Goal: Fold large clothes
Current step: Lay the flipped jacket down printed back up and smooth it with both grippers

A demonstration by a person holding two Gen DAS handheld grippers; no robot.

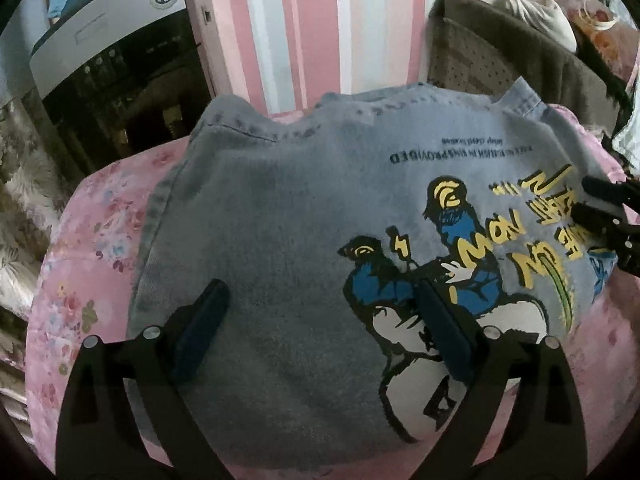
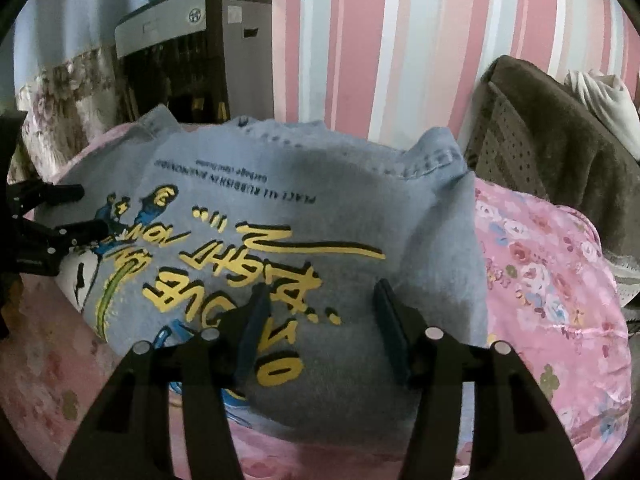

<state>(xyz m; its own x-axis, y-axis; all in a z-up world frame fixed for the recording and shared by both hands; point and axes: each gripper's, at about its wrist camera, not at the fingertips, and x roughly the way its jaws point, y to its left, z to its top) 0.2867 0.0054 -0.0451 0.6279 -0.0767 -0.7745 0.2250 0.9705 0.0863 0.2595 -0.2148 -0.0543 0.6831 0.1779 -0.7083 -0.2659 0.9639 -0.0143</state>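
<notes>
Nearest the lens: left gripper [image 1: 320,312], its dark fingers [image 1: 202,328] spread wide over the lower middle of the frame, nothing between them but cloth lying below.
Right gripper: in its own view the right gripper [image 2: 320,318] sits low and centred, fingers [image 2: 252,328] apart at a moderate width, clamped on nothing.
Garment: a pale blue denim-look top [image 1: 288,208], folded into a broad block, lies flat on the pink floral bedspread [image 1: 92,240] and fills the centre of both views.
Long axis: the block runs left to right across each frame, its stitched hem along the upper edge.
Key relation: the garment's near edge lies just under and ahead of both pairs of fingers; the left gripper hangs over its left half, the right over its right half, so each hand looks about equally near its own side.
Next move, as I judge it: a further fold would likely start from the near edge or a side edge.
Print: cartoon figures in blue, black and white [image 1: 404,280], seen upside down.
Writing: yellow hand-lettered words [image 2: 248,276], inverted; "RIGHT NOW" seems likely, the rest unclear. A small black line above is too blurred to read surely.
Surroundings: pink striped wall [image 1: 304,24], a grey appliance with a round logo [image 1: 100,40] upper left, brown blanket [image 2: 560,136] at right.
</notes>
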